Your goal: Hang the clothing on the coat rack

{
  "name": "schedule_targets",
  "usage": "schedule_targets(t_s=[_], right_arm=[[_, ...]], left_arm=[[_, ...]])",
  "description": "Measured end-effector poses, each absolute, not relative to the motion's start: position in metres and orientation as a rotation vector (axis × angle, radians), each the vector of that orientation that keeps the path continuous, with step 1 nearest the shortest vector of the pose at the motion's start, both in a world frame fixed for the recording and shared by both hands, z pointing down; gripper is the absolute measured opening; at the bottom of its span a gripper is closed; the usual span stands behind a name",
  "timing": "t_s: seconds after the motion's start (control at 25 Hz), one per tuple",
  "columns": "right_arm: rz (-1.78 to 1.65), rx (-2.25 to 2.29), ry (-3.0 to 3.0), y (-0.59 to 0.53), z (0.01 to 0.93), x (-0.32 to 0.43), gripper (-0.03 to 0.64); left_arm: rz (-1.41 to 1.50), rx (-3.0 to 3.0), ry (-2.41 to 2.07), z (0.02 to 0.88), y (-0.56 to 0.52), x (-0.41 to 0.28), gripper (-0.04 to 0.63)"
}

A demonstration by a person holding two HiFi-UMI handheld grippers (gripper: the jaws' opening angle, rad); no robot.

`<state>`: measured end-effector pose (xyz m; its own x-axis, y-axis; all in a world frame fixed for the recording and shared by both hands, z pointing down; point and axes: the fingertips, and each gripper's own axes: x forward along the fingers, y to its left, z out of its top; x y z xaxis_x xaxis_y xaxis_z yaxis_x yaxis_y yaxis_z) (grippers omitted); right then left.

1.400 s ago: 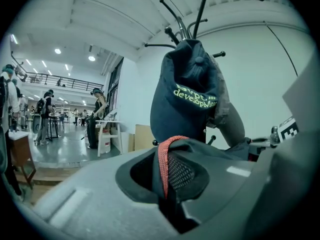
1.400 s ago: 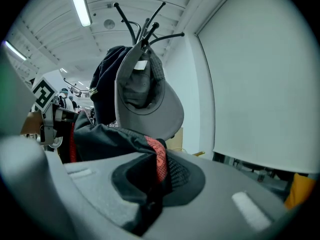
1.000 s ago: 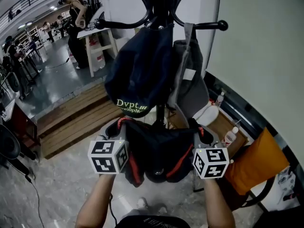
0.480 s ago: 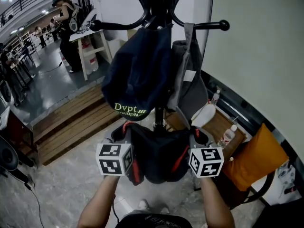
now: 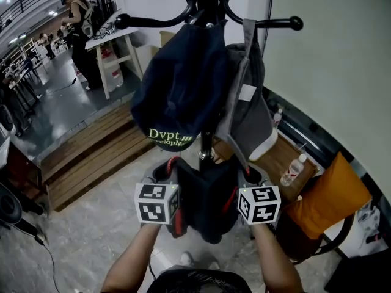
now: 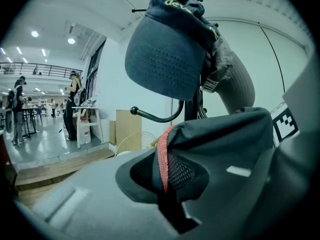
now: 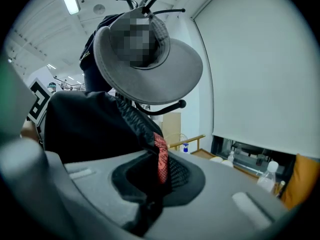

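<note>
A black garment with red trim (image 5: 206, 201) hangs stretched between my two grippers, low in front of the black coat rack (image 5: 206, 2). My left gripper (image 5: 166, 171) is shut on the garment's left edge (image 6: 210, 144), with the red trim pinched between its jaws. The right gripper (image 5: 250, 177) is shut on the right edge (image 7: 100, 129) in the same way. Above them, a navy cap (image 5: 183, 81) with light lettering and a grey brimmed hat (image 5: 252, 105) hang on the rack. Its curved hooks (image 5: 117, 22) stick out to both sides.
A low wooden platform (image 5: 91, 154) lies to the left, with a white stand (image 5: 113, 47) and people behind it. To the right are a white wall, a wooden tray with bottles (image 5: 292, 171) and an orange cushion (image 5: 327, 197). Marble floor lies below.
Both grippers have drawn closer together, so the garment hangs narrower and more bunched between them. The rack and the hats on it have not moved.
</note>
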<state>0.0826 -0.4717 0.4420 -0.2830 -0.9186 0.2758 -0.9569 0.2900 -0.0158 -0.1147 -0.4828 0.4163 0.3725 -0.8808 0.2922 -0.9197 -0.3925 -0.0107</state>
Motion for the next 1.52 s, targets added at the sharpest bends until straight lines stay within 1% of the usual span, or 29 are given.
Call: schedule_targets(t_s=[1.52], right_arm=[[0.342, 1.572, -2.387, -0.447, 0.500, 0.031, 0.020]], left_arm=[[0.364, 2.400, -1.569, 0.463, -0.470, -0.082, 0.020]])
